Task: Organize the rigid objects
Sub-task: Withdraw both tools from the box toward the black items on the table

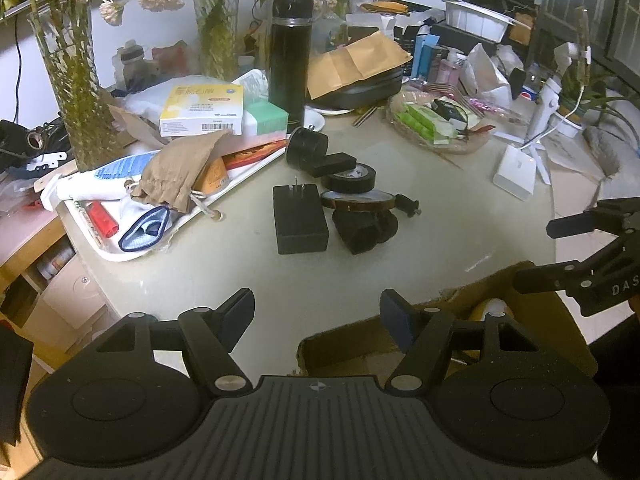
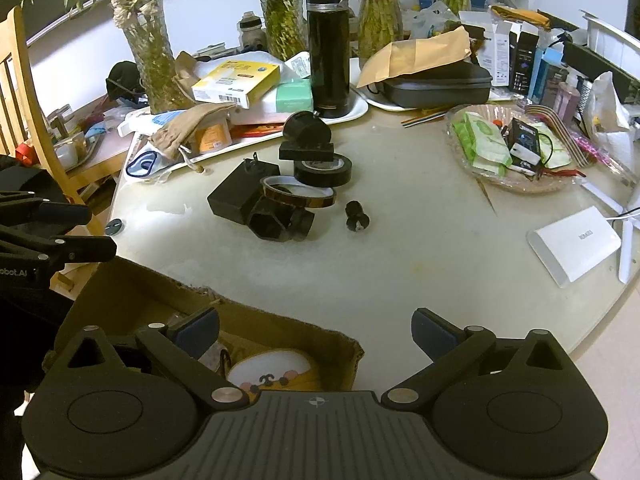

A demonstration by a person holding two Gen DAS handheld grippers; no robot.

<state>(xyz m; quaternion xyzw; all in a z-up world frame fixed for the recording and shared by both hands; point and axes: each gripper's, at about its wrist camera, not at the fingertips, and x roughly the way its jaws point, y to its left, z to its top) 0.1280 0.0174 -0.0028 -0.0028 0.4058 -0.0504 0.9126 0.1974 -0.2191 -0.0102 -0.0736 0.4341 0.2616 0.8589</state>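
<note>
Nearest to me, my left gripper hangs over the pale round table with its fingers apart and nothing between them; just to its right sits an open cardboard box, torn along its rim. My right gripper hovers over that same box, fingers also spread wide and empty; below it, inside the box, lies a yellow and white item with a cartoon face.

Farther out, near the middle of the table, the rigid objects cluster together; a black plug adapter lies flat with its prongs pointing away from me; beside it a black hexagonal part touches a roll of amber tape, with a roll of black tape just behind; a small black knob rests apart to the right.

Beyond them stands a tall black flask; left of it a white tray holds clutter; right, a woven basket of packets.
</note>
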